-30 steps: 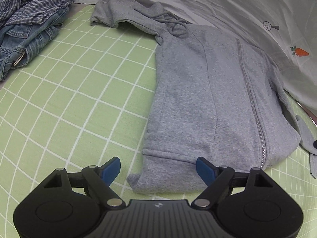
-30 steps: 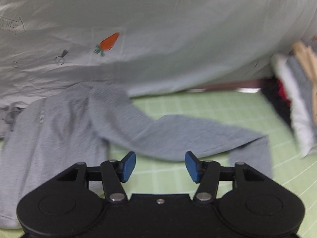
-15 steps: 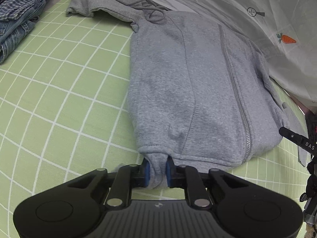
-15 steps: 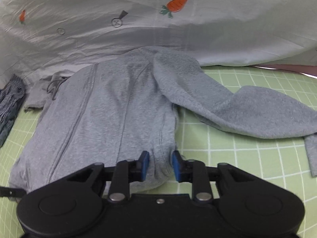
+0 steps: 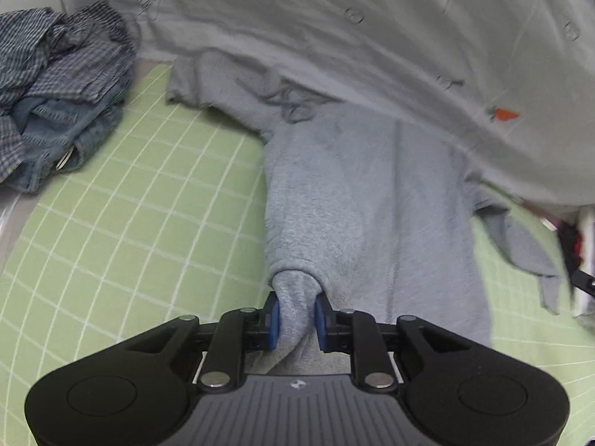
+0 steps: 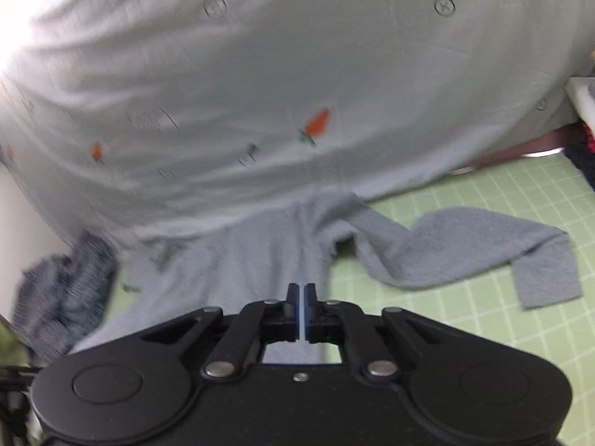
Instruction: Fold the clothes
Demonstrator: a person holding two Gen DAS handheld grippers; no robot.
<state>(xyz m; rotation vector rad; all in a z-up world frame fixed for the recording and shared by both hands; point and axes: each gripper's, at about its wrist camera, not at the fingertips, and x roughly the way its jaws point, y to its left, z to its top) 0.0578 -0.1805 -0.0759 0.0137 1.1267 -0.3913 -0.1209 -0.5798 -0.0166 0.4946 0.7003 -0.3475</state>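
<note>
Jaws of both grippers pinch the grey hoodie [image 5: 357,200] hem, the left's easing open around bunched fabric.

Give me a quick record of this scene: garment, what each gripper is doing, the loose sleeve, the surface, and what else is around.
garment: grey hoodie, zip side up, lying on the mat
left gripper: hem bunched between its pads, jaws opening
right gripper: nearly shut, seemingly pinching a thin edge of the hem
sleeve: spread out sideways, unfolded
surface: green grid mat
nearby: pile of checked shirt and jeans; white printed sheet behind
</note>
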